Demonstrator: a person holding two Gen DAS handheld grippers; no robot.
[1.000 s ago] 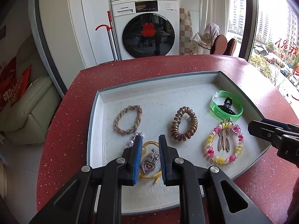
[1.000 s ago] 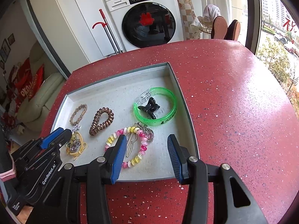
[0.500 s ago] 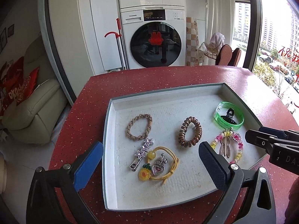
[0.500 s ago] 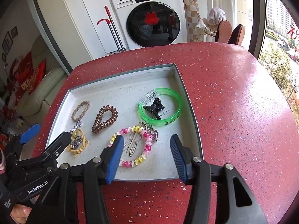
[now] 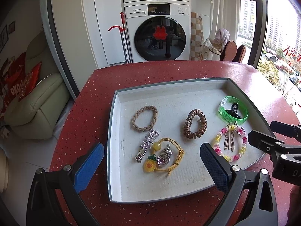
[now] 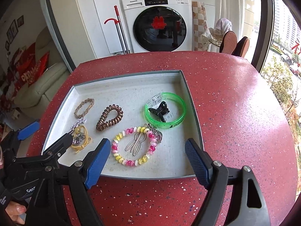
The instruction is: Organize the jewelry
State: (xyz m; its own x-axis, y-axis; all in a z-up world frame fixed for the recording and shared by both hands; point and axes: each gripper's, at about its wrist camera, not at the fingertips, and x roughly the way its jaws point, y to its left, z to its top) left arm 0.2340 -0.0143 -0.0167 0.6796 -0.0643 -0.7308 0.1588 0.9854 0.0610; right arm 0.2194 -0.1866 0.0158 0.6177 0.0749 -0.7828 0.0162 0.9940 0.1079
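A grey tray (image 5: 112, 128) (image 6: 193, 113) on the red table holds jewelry: a beige braided band (image 5: 144, 119), a bronze coil tie (image 5: 195, 124) (image 6: 109, 117), a green bangle (image 5: 232, 111) (image 6: 165, 110) with a black claw clip (image 6: 159, 111) inside, a pink-yellow coil bracelet (image 5: 229, 143) (image 6: 134, 146), a star hair clip (image 5: 146, 145), and a yellow cord with heart charm (image 5: 165, 157) (image 6: 80, 138). My left gripper (image 5: 150, 167) is open wide above the tray's near left. My right gripper (image 6: 146, 162) is open above the tray's near edge. Both are empty.
The red speckled table (image 6: 235, 113) extends to the right of the tray. A washing machine (image 5: 160, 30), a red-handled mop (image 5: 122, 37), a cream sofa (image 5: 37, 105) and a window (image 5: 282, 37) lie beyond the table.
My left gripper opened, released the heart charm onto the yellow cord, and drew back and up. My right gripper pulled back slightly, staying open.
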